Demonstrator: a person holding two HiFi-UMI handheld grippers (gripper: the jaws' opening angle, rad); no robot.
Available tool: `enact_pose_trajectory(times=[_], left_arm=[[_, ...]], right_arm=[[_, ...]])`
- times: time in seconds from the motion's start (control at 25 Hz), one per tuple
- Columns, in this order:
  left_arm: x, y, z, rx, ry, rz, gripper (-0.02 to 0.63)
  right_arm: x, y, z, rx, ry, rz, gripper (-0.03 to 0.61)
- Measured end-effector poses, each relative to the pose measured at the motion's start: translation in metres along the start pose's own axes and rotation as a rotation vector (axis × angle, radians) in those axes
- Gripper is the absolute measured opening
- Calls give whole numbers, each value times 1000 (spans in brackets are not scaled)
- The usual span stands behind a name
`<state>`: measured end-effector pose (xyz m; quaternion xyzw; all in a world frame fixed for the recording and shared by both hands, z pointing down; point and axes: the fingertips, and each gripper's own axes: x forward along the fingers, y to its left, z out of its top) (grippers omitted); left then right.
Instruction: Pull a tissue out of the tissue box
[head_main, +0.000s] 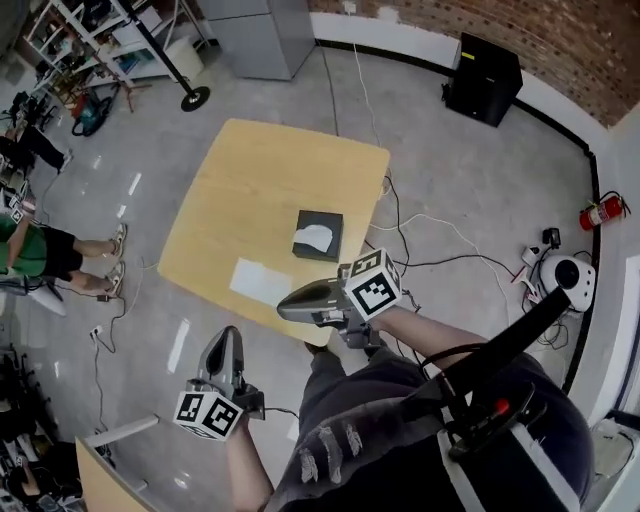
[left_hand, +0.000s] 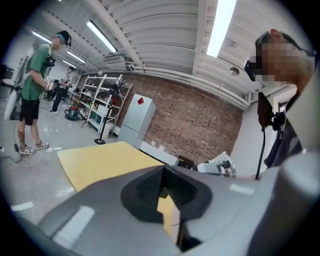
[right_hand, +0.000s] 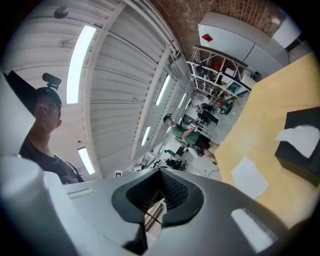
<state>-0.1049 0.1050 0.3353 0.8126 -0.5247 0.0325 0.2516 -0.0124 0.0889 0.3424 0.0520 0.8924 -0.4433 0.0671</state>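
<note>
The left claw is seen clenched, jaw against jaw, with nothing between the jaws; it is held off the near edge of the worktop, over the floor. A little further right, a flat white sheet lies on the worktop near its front edge, apart from everything else; it is judged to be a tissue already drawn out, though that cannot be confirmed.

The right claw is likewise closed on nothing, pointed leftwards near the worktop's near corner and touching neither sheet nor box.

Beyond it, towards the middle of the worktop, stands the dark tissue box, with a tissue bunched up out of the slot in its top.

The tissue is judged to be very light, soft and limp, and easily torn if snatched or pinched at a thin edge. It should be taken at the thickest part of the raised tuft, just above the slot, and drawn steadily upwards. The box is likely light too and may lift or slide with the pull, so it is best pressed down on a bare part of its top or held at a side wall by the other claw.
</note>
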Motion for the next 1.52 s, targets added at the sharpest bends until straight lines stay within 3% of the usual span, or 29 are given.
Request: enact_pose_trajectory(times=[0.08,0.28,0.48,0.68,0.96,1.2,1.52], left_arm=[[-12,-31,-23,-33,3,5,2],[-39,-82,-36,93,15,16,2],[-76,-101,-45,103,-13,35,2],[-123,-126,-73,96,-37,28,2],[-202,-174,-124,115,-102,-14,2],[-215,-209,-163,91,-83,-44,2],[-218,-264,-166,181,-81,-19,2]], right_arm=[[-7,22,-16,3,29,47,0],[-9,80,-37,-48,91,158,0],[-8,126,-61,-136,134,214,0],[-10,160,-99,-153,134,194,0],[-3,229,-179,-178,228,220,0],[-31,259,-213,-181,253,200,0],[-83,293,-226,-165,179,242,0]])
